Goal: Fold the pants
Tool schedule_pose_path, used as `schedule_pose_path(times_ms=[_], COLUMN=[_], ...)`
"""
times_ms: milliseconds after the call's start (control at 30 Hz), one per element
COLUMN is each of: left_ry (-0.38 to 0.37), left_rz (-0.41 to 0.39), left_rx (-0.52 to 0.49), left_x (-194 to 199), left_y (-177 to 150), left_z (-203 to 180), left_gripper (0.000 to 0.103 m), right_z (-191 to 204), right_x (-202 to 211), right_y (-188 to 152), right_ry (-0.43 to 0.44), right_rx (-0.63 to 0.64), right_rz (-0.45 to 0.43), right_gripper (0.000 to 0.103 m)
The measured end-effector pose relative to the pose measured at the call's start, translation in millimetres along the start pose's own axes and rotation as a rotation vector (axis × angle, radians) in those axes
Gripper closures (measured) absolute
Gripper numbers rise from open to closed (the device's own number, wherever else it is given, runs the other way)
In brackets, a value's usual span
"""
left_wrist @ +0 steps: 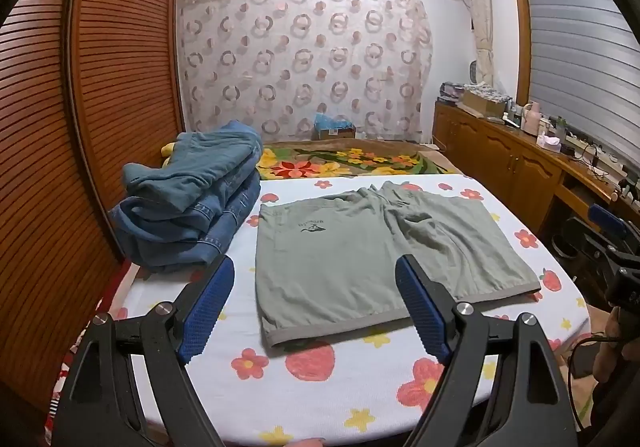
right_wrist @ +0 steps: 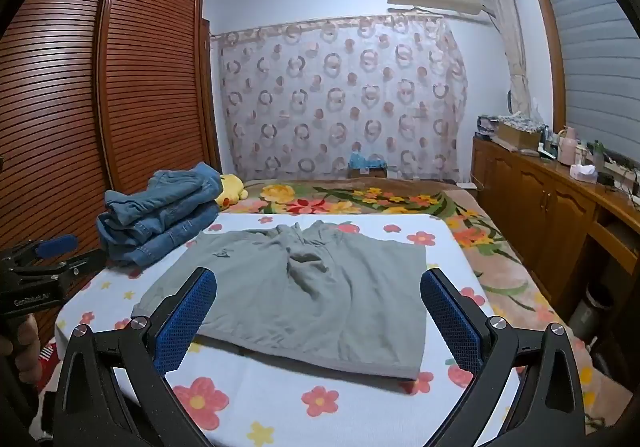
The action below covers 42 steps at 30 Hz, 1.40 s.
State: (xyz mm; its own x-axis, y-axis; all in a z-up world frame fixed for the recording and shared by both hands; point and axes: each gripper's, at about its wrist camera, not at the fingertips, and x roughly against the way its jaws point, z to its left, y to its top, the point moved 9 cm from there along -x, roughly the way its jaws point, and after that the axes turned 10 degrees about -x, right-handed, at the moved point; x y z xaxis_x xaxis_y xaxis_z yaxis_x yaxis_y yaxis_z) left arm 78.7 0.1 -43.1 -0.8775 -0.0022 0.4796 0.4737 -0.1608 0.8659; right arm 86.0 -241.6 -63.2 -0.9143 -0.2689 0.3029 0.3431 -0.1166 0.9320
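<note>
Grey-green shorts (left_wrist: 360, 255) lie spread flat on the white flowered sheet (left_wrist: 320, 379), with a small dark logo on one leg. In the right wrist view the same shorts (right_wrist: 304, 287) lie flat, their hems toward me. My left gripper (left_wrist: 316, 267) hovers open above their near edge, with nothing between its blue pads. My right gripper (right_wrist: 320, 279) also stands wide open over the near hem, holding nothing. From the right wrist view the left gripper (right_wrist: 44, 251) shows at the far left, held by a hand.
A stack of folded blue jeans (left_wrist: 192, 203) sits at the sheet's left, beside a slatted wooden wardrobe (left_wrist: 80, 107). A yellow plush toy (right_wrist: 230, 189) lies behind it. A floral blanket (right_wrist: 360, 199) covers the far bed. Wooden cabinets (right_wrist: 540, 199) with clutter line the right.
</note>
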Motion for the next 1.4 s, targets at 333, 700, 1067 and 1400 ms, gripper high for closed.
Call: schedule_pose_path(times_ms=[333,700,1067,1400], left_ry=[-0.005,0.005,0.011,0.015], left_rz=[-0.004,-0.012,-0.028,-0.032], left_rx=[-0.002,-0.01,-0.002,0.001], left_x=[-1.9,-0.4,13.7,15.3], left_y=[5.6,4.0,9.8,11.5], left_z=[6.5,2.2,1.0,4.0], left_gripper=[0.02,0.02,0.02,0.02], right_z=[0.4,0.2,-0.5,0.6], right_x=[-0.2,0.0,1.7,2.5], right_y=[2.7,1.7,0.7,1.5], right_ry=[0.0,0.001,0.002,0.002], right_rx=[-0.005,-0.013,-0.014,-0.023], right_rz=[-0.005,-0.008,-0.011,-0.009], right_gripper=[0.001,0.001,0.001,0.001])
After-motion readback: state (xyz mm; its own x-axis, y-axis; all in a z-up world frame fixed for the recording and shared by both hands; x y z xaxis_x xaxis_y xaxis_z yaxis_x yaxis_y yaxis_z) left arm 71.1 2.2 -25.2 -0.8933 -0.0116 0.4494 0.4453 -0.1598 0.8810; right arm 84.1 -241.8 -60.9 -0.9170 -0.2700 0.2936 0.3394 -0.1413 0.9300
